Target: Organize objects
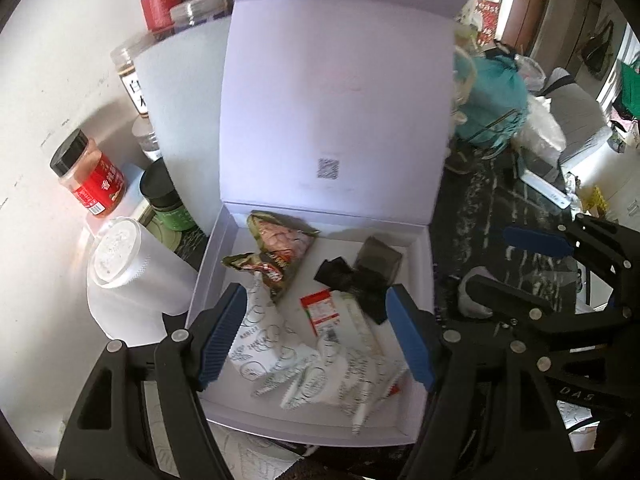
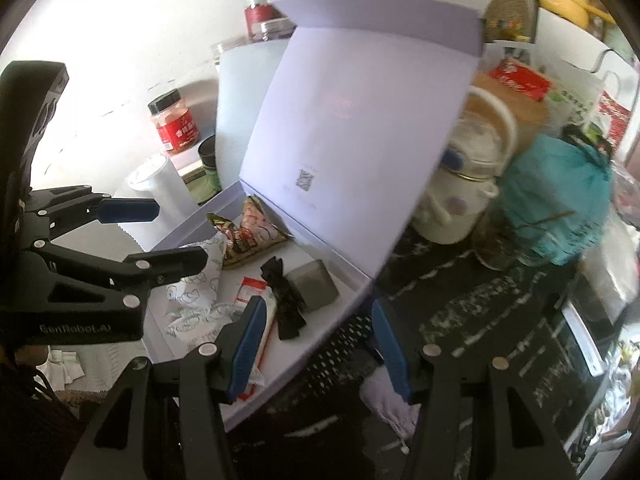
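Observation:
A white box [image 1: 416, 276] lies open with its lid [image 1: 336, 92] standing up. Inside are a green snack packet [image 1: 276, 248], a dark packet [image 1: 376, 258], a red-and-white sachet [image 1: 320, 310] and white printed wrappers [image 1: 280, 356]. My left gripper [image 1: 316, 336] is open and empty, hovering over the box's near half. My right gripper [image 2: 316, 344] is open and empty at the box's right front edge [image 2: 296, 364]; it also shows in the left wrist view [image 1: 520, 264]. The left gripper shows in the right wrist view [image 2: 164, 236] over the box [image 2: 256, 400].
Left of the box stand a red-labelled jar [image 1: 90, 176], a green jar [image 1: 166, 200] and a white cup [image 1: 128, 272] against the wall. A white kettle [image 2: 460, 184] and a teal bag [image 2: 560, 200] sit to the right on the dark speckled counter [image 2: 480, 320]. A white cloth [image 2: 388, 400] lies near the right gripper.

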`<state>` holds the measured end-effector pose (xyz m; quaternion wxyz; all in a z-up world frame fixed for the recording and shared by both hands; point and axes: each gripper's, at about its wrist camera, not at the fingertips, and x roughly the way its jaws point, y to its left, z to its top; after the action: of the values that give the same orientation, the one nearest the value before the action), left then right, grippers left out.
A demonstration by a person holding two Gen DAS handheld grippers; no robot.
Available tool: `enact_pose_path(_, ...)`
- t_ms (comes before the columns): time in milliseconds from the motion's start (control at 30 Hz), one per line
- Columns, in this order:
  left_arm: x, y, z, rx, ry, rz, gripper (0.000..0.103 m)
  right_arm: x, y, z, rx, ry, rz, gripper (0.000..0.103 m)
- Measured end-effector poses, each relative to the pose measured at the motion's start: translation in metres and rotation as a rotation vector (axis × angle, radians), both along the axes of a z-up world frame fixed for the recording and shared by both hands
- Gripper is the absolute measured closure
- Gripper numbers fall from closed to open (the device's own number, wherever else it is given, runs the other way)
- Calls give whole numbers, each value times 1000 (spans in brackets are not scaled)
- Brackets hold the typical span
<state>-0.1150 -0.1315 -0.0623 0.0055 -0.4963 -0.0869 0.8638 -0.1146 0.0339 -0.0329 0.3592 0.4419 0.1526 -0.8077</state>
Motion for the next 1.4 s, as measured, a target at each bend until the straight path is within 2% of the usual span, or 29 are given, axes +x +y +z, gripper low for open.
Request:
enact_pose_path(233,23,32,20,24,27,-24,32,20,46,12,3,15,-62,47)
enact_pose_path(867,92,142,38,44,48,-87,32,87,152,19,2,7,-139,47)
enact_pose_path(1133,110,159,17,74,7,-45,32,100,170,4,15,-17,-135,47)
enact_pose_path(1400,99,156,-11,87,0,-21,32,82,163,-25,13,-46,-117,47)
